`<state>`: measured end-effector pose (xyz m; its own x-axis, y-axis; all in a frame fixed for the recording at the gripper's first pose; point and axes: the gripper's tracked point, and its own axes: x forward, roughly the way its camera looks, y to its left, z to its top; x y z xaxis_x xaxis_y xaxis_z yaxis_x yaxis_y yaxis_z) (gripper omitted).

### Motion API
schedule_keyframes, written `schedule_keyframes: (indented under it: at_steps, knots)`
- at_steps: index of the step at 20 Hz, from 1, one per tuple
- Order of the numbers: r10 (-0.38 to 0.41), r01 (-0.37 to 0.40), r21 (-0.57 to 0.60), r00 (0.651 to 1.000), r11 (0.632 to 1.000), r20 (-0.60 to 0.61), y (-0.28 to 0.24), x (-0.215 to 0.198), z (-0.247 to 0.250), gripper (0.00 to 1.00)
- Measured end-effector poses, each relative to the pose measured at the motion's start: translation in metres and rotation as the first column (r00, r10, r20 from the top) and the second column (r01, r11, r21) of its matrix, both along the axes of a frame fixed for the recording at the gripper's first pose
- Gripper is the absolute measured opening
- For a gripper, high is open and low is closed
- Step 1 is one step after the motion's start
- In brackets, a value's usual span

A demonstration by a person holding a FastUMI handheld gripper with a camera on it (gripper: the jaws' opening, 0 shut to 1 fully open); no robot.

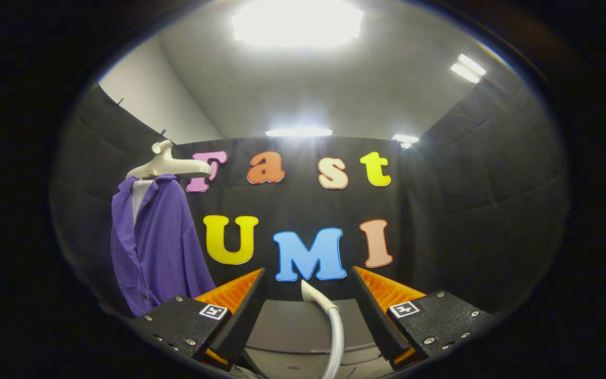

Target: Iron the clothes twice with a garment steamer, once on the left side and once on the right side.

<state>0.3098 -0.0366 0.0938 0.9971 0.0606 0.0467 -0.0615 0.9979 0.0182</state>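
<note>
A purple shirt [158, 247] hangs on a pale hanger [169, 166] against the booth wall, off to the left beyond my left finger. My gripper [308, 276] is open, its two fingers spread wide with empty air between the tips. Between the fingers and lower down, the white steamer head with its grey hose [329, 321] rises from below, its nozzle end pointing up and left. Neither finger touches the steamer or the shirt.
A grey table surface [292, 326] lies under and beyond the fingers, in front of the black cloth wall. Ceiling lights [298, 23] shine brightly overhead. Black cloth also closes the right side [492, 210].
</note>
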Motion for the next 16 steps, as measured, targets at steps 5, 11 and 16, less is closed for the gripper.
schedule_keyframes:
  at_steps: [5, 11, 16]
  knots:
    - [0.062, -0.059, 0.025, 0.984, 0.998, -0.165, -0.011, 0.071, -0.046, 0.95]
    - [0.104, -0.087, 0.076, 0.963, 0.993, -0.248, -0.019, 0.164, -0.064, 0.95]
    - [0.14, -0.107, 0.105, 0.911, 0.989, -0.387, -0.024, 0.215, -0.109, 0.94]
